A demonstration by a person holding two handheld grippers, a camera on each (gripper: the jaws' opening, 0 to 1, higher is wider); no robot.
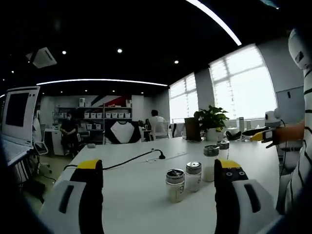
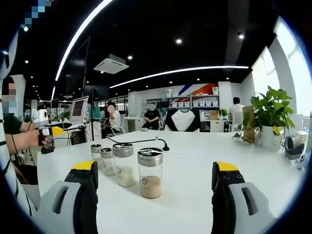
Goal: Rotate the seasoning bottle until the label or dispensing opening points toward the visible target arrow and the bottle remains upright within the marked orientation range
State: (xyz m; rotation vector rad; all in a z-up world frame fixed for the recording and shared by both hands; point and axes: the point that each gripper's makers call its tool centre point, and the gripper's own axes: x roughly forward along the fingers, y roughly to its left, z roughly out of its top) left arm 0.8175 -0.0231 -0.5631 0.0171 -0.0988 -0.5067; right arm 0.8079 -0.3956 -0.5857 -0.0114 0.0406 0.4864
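Both tongs stand apart and empty, held back from the bench, which suggests an approach not yet begun. The right tongs frame the nearest bottle, likely the one to turn, so their jaws could close round it. The left tongs look at the same row from the other end, perhaps to steady it. All bottles stand upright, close together. I see no arrow.
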